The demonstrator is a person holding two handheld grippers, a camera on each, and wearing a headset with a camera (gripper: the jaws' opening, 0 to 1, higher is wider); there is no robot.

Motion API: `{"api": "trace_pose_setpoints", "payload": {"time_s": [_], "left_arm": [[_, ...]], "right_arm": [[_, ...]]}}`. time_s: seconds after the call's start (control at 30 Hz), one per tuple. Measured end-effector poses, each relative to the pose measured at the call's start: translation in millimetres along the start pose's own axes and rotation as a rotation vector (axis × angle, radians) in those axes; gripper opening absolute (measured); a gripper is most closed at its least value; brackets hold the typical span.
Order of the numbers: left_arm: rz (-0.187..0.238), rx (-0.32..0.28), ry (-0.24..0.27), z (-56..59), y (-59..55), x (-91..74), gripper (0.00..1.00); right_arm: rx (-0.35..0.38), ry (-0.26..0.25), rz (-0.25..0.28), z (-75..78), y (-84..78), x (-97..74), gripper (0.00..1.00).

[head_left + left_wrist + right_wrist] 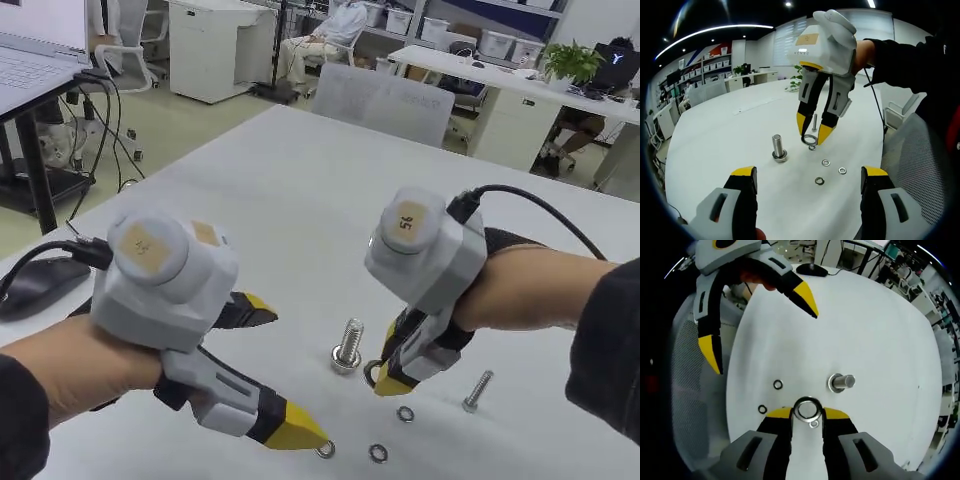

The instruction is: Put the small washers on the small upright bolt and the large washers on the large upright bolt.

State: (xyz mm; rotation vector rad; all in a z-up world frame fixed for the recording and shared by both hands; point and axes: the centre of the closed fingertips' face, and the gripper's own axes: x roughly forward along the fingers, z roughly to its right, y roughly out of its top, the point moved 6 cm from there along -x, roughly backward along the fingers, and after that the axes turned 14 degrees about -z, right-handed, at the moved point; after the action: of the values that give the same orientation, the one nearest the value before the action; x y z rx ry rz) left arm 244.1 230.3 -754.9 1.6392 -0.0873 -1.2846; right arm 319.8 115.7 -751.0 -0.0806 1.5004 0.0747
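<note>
The right gripper [807,413] clamps a large washer [807,408] near the large upright bolt [842,382]; the left gripper [809,172] hangs, jaws wide apart.

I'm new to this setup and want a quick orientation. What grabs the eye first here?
The right tool pinches a large washer just beside the large upright bolt. The left tool hangs open nearby, and small washers lie loose on the white table close to both tools.

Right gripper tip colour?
Yellow, on black jaws; the white handheld right gripper shows it best in the left gripper view.
</note>
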Motion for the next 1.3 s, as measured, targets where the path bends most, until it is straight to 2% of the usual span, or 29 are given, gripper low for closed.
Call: {"api": "trace_pose_setpoints", "payload": {"time_s": [0.67,1.0,1.3], "left_arm": [[0.007,-0.003,0.008,-2.0,0.4,-1.7,0.85],[0.004,-0.004,0.009,-2.6,-0.2,-1.4,0.85],[0.001,-0.004,0.006,-2.3,-0.9,-0.5,0.85]], "right_arm": [[-0.017,-0.055,0.028,20.4,10.8,-26.7,0.22],[-0.022,-0.063,0.030,33.4,20.3,-26.2,0.22],[-0.020,-0.068,0.023,41.8,24.9,-19.1,0.22]]}}
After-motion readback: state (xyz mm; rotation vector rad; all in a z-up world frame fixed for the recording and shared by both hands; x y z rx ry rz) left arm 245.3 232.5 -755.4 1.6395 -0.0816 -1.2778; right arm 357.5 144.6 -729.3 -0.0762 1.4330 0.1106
